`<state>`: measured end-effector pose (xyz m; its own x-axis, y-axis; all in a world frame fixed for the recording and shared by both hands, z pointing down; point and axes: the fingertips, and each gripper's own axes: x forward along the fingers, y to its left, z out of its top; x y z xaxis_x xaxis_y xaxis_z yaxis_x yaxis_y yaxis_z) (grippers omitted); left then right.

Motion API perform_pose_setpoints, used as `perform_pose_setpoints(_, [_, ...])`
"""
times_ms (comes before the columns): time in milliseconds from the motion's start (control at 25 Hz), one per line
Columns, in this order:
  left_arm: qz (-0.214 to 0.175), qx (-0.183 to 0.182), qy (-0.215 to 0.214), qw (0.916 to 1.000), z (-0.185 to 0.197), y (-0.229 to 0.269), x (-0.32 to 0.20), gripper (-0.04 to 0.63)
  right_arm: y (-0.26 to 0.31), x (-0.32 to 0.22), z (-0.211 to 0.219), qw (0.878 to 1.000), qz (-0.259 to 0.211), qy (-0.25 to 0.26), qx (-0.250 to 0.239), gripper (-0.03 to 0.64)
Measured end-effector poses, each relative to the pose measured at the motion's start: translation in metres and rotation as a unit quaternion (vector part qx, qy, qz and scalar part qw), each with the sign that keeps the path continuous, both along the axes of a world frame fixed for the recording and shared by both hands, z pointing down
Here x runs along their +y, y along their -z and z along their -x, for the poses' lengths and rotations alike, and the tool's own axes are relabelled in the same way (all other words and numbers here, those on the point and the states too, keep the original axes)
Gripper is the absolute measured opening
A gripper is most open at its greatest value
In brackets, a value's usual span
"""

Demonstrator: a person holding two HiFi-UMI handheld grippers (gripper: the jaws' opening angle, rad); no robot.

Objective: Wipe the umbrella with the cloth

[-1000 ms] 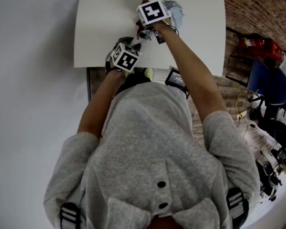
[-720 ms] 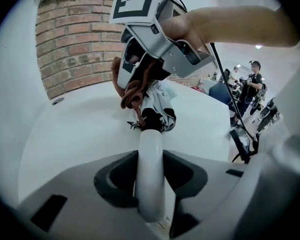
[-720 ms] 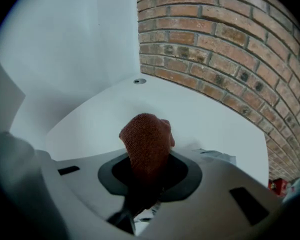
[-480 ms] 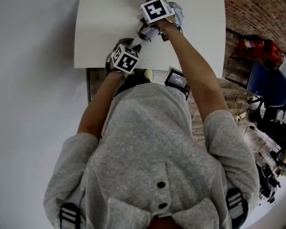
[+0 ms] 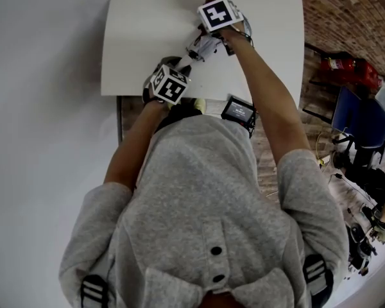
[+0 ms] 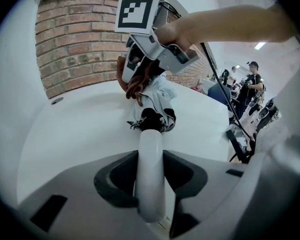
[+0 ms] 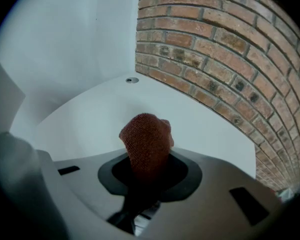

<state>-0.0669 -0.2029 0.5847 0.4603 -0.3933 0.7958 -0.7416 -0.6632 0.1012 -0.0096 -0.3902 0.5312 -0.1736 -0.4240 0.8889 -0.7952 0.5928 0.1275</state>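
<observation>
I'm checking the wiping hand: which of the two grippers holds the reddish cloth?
The right gripper, jaws clamped on the reddish-brown cloth; the left gripper grips the umbrella's white handle instead.

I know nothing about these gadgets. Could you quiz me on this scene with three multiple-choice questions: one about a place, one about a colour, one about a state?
1. Where does the umbrella lie?
A on the floor
B on the white table
C on a chair

2. What colour is the cloth?
A blue
B yellow
C reddish-brown

3. How is the left gripper?
A shut on the umbrella's handle
B open and empty
C shut on the cloth

Answers:
1 B, its folded canopy rests on the tabletop.
2 C, the right gripper view shows it rust-red.
3 A, the left gripper view shows the white handle clamped in it.
</observation>
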Motion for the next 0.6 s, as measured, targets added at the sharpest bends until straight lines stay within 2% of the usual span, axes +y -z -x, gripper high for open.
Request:
perform_pose_setpoints(400, [0.001,0.001,-0.001,1.0,0.001,0.0,0.0,0.156,0.006,-0.021,-0.024,1.0,-0.007,-0.02,0.0,0.098])
perform_pose_setpoints(600, [0.001,0.0,-0.003,1.0,0.002,0.002,0.0,0.156,0.01,-0.032,-0.038,0.999,-0.004,-0.035,-0.016,0.099])
